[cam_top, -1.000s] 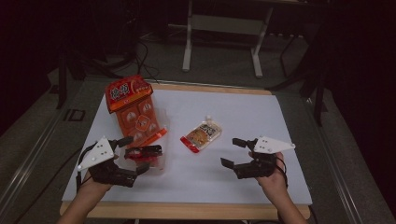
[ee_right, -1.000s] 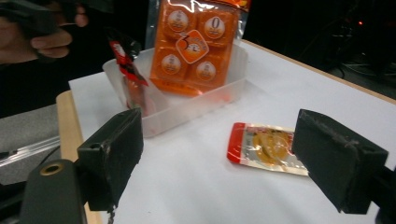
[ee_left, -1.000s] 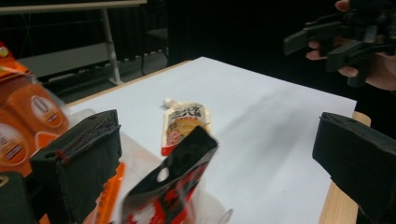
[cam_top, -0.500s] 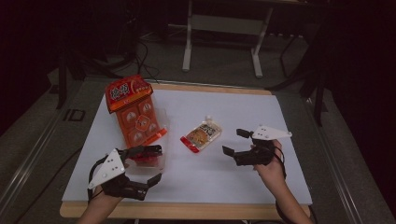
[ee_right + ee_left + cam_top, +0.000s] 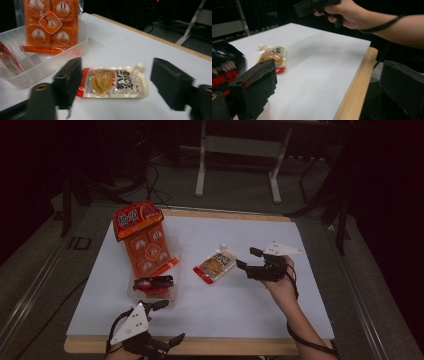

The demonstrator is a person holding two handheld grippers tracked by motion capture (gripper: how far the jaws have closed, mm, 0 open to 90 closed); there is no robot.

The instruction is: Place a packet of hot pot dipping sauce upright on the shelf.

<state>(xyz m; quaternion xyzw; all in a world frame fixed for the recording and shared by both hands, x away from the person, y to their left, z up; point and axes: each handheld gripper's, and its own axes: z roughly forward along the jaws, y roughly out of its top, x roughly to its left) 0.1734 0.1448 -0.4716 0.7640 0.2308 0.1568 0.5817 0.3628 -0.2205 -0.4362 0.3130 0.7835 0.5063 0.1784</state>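
My right tongs (image 5: 243, 259) have moved in from the right edge of the white paper-covered surface (image 5: 260, 305) and now sit just right of the small clear spouted pouch of yellowish sauce with a red end (image 5: 216, 265), which lies flat near the middle of the surface. In the right gripper view the pouch (image 5: 113, 82) lies between my two black jaws, which stand apart and do not touch it; they have just been closing a little, with nothing pressed between them yet. I judge this as lining up for a grasp of the pouch.

My left tongs (image 5: 162, 322) have pulled back toward me to the near left edge of the surface, jaws wide apart and empty. They have left the clear plastic tray (image 5: 169, 293) holding a dark red packet (image 5: 153, 283), with a tall orange snack bag (image 5: 142, 240) leaning at the tray's far end. The left hand's part looks finished for now.
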